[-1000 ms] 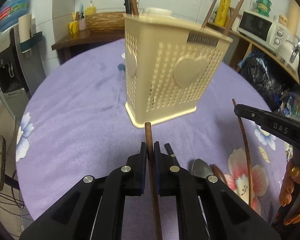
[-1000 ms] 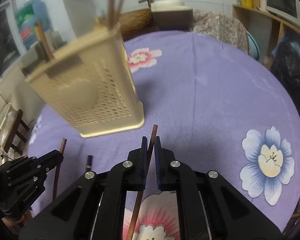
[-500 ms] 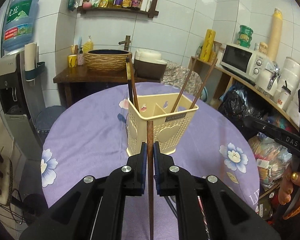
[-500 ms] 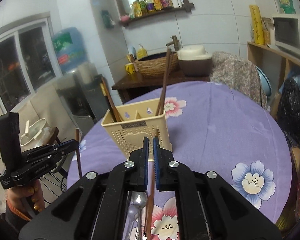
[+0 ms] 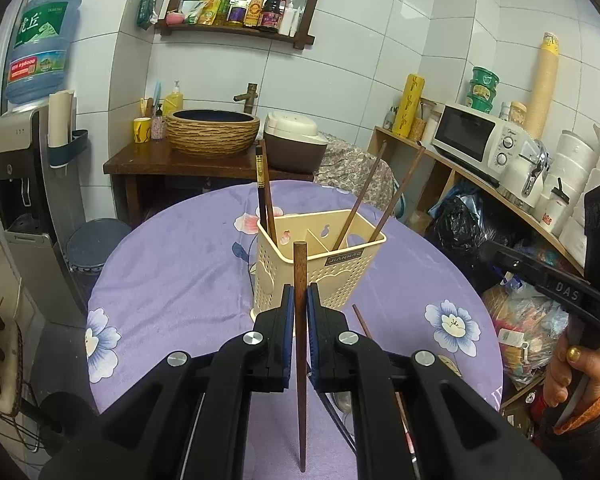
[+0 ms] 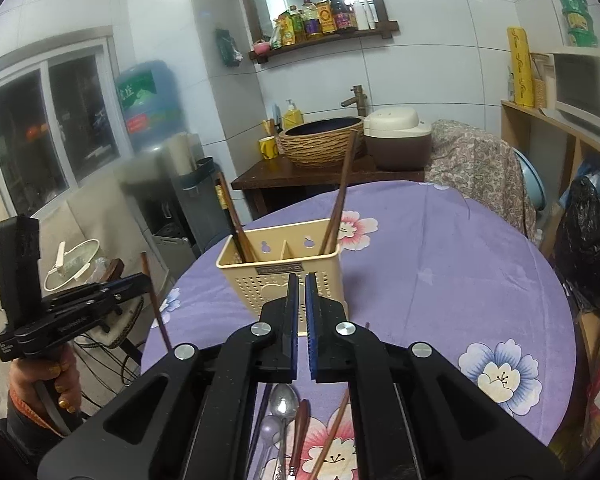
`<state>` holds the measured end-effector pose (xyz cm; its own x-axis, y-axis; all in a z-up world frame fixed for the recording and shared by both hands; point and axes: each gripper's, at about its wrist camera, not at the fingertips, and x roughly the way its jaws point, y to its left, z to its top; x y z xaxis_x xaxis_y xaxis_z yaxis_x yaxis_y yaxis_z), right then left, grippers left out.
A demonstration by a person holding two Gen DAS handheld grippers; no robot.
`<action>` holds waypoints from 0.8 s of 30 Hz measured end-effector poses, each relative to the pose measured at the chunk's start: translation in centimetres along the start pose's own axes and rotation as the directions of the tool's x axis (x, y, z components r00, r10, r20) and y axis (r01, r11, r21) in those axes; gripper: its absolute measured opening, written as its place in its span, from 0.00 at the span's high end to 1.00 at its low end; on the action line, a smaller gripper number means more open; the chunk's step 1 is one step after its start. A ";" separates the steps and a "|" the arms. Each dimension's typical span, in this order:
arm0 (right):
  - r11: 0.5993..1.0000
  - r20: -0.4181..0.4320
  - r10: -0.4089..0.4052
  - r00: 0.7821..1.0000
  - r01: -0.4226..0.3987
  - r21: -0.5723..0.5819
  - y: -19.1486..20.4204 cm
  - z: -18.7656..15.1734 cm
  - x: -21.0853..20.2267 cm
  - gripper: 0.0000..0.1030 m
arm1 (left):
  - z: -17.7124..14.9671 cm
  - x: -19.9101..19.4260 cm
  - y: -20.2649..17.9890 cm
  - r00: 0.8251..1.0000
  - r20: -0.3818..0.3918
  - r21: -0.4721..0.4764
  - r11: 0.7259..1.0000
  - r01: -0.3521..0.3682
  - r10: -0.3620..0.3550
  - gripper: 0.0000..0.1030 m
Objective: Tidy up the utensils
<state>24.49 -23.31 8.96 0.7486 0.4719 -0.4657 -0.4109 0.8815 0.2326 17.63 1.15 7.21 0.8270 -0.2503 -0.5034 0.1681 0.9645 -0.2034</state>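
Two grippers: we hold one in each hand, both above the round table under its purple flowered cloth.
Left gripper: pinching a dark brown wooden chopstick, upright, blunt end up, tip hanging below the jaws.
Holder: cream perforated plastic utensil holder, upright near the middle of the table, beyond both grippers, split into two compartments.
Left compartment: a black chopstick and a brown one, standing close together.
Right compartment: two brown chopsticks, leaning apart to the right.
Right gripper: pads pressed nearly together; we cannot make out anything between them.
Loose pile: metal spoons, a brown-handled piece and a brown chopstick, lying on the cloth under the right gripper, near the table's front edge.
Done: four chopsticks stowed, as far as we can see.
In hand: by our reckoning, the left gripper's chopstick goes in next; it is not yet over the rim.
Left: the spoons and the rest of the pile, which we judge the larger share.
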 end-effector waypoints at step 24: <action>0.969 -0.421 -0.191 0.887 0.238 0.061 -5.3 -9.1 19.3 0.70 | -0.1 -0.6 -0.8 1.000 0.015 0.017 1.000 0.006 -0.006 0.93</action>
<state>36.39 -19.04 -9.01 0.5231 0.2431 -0.8169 -0.1886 0.9677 0.1672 16.97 0.54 7.55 0.8340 -0.2548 -0.4894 0.1821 0.9644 -0.1917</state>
